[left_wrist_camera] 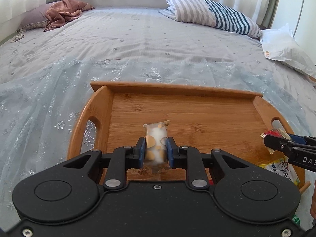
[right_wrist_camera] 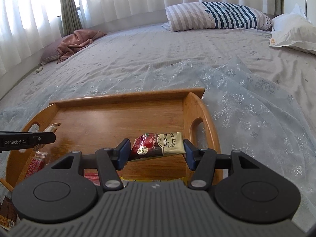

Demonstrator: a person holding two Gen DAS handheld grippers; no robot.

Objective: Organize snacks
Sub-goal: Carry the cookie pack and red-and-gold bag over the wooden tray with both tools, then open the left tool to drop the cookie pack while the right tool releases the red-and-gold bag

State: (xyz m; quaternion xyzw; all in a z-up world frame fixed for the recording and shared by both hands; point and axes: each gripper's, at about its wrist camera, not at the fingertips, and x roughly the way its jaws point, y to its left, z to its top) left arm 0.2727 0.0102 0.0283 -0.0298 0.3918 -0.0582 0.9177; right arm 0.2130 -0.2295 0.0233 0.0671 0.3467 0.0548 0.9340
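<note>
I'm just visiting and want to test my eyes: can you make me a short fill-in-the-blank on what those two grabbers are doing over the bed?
1. Both grippers hold snacks above a wooden ____.
2. The left gripper is shut on a clear packet with ____ dots.
3. The right gripper holds a red-and-gold ____ candy packet.
4. The tray sits on a ____.

Missing words: tray; golden-brown; cherry; bed

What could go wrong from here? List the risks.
1. The right gripper pinches the cherry packet only at its ends; the packet sags tilted and could slip out.
2. The left gripper squeezes the clear snack pack hard, which may crush the contents.
3. The tray sits on a soft bed, so a hard set-down might tip it.
</note>
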